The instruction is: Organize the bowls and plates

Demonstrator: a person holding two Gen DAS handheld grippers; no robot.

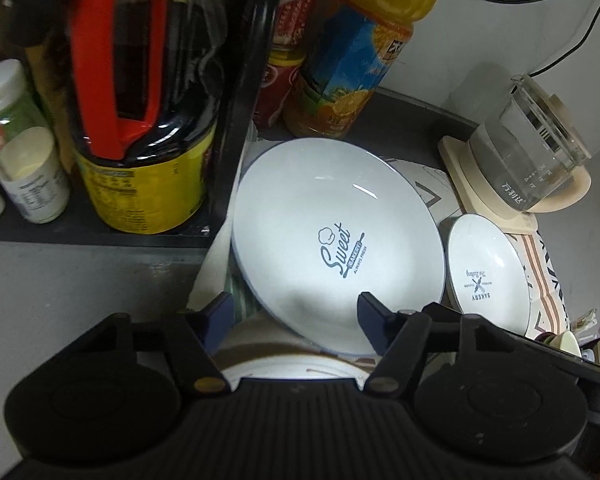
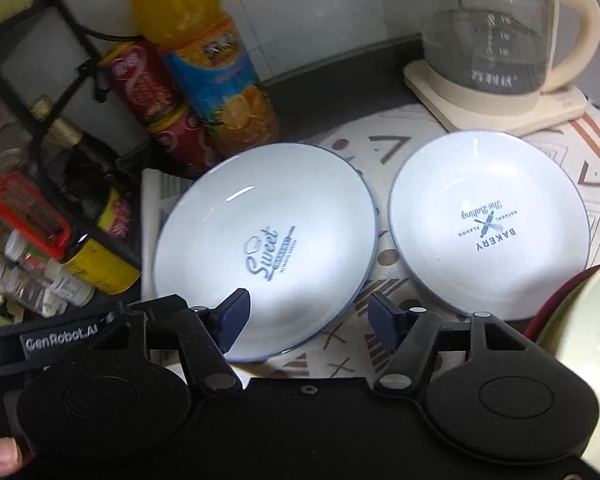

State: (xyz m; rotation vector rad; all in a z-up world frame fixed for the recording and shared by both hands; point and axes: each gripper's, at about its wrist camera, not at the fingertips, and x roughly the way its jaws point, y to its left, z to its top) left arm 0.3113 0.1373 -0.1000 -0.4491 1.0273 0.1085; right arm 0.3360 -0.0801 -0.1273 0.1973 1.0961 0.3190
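On the far left a black rack (image 1: 236,92) keeps the tall things together and off the work area: a dark sauce jug with a red handle (image 1: 120,60), white pill bottles (image 1: 32,176), and just past the rack an orange juice bottle (image 1: 352,64) pushed back against the wall, likely to leave the counter free for crockery. Next comes the "Sweet" plate (image 1: 332,236), lying tilted on a patterned cloth (image 2: 380,148) with its near rim raised, which makes that rim easy to get a jaw under. The left gripper (image 1: 296,316) hangs over that near rim with its jaws apart; one blue pad sits off the plate's left edge and the other over its surface, neither seeming to press, so nothing is held. In the right wrist view the right gripper (image 2: 308,316) straddles the same plate's lower right edge, jaws likewise apart and empty, one pad over the plate and one over the cloth. To the right lies the "Bakery" plate (image 2: 488,220), just beside the first, probably the pair to be stacked. Behind it a glass kettle (image 2: 492,28) stands on its cream base, and a pale green bowl (image 2: 588,340) shows at the far right edge.
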